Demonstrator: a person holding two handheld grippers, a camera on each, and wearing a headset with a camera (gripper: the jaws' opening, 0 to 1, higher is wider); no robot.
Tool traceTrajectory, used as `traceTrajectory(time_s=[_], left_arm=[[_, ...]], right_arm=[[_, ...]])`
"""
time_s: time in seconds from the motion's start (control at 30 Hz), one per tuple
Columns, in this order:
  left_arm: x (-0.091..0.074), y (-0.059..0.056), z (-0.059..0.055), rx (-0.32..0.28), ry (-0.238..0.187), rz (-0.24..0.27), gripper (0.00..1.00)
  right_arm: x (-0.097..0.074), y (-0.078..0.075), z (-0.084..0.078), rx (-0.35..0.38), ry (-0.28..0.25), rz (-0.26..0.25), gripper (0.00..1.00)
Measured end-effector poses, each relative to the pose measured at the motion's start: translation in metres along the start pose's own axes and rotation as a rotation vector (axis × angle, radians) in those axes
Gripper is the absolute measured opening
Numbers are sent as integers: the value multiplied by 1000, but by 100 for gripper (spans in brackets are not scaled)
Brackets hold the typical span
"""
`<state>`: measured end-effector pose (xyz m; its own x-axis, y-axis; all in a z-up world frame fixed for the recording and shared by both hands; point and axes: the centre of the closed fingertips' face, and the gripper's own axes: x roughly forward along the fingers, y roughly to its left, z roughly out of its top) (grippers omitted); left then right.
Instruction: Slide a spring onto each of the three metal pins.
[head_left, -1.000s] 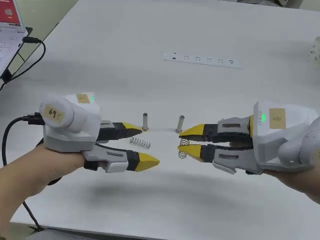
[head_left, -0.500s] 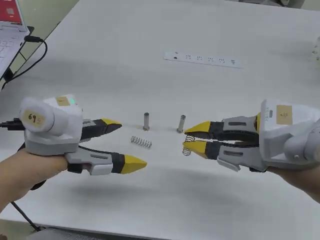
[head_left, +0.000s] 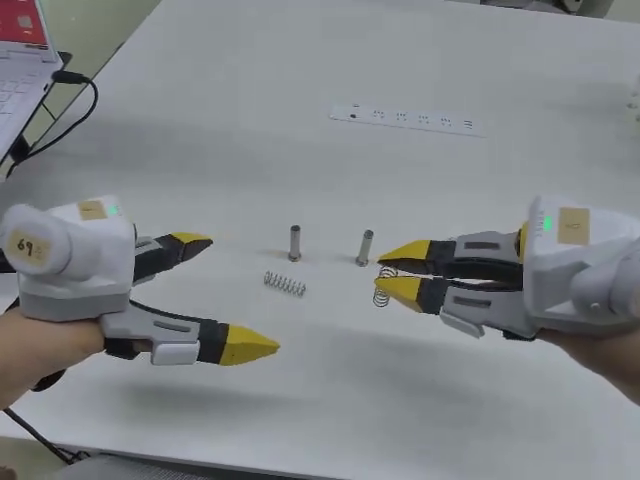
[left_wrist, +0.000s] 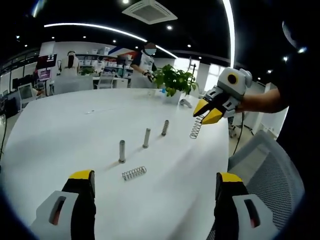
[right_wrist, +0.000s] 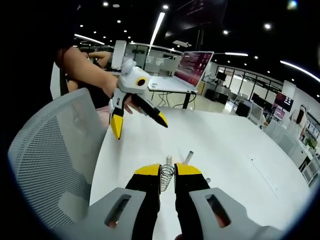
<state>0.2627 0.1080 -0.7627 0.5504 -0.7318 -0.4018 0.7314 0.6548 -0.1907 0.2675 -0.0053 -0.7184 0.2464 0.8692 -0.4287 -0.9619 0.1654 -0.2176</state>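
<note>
Three metal pins (left_wrist: 146, 138) stand upright in a row on the white surface (head_left: 300, 400), none wearing a spring yet. The right gripper (head_left: 388, 273) has its yellow fingers (right_wrist: 148, 171) closed on one spring (right_wrist: 167, 175), pinching it near its top so the coil hangs below the tips, just beside the nearest pin. The left gripper (head_left: 232, 292) hovers off to the side, fingers spread wide and holding nothing. A second spring (head_left: 284, 284) lies flat near the pins. A power strip (head_left: 410, 120) lies farther back.
</note>
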Motion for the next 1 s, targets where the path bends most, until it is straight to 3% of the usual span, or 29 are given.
traceTrajectory(time_s=[0.23,1.0], left_arm=[[-1,1,-4,4,14,6,98],[-6,2,-7,-32,10,14,92]], right_arm=[[1,-5,0,-3,7,-17,7],[10,-46,1,16,21,-94,7]])
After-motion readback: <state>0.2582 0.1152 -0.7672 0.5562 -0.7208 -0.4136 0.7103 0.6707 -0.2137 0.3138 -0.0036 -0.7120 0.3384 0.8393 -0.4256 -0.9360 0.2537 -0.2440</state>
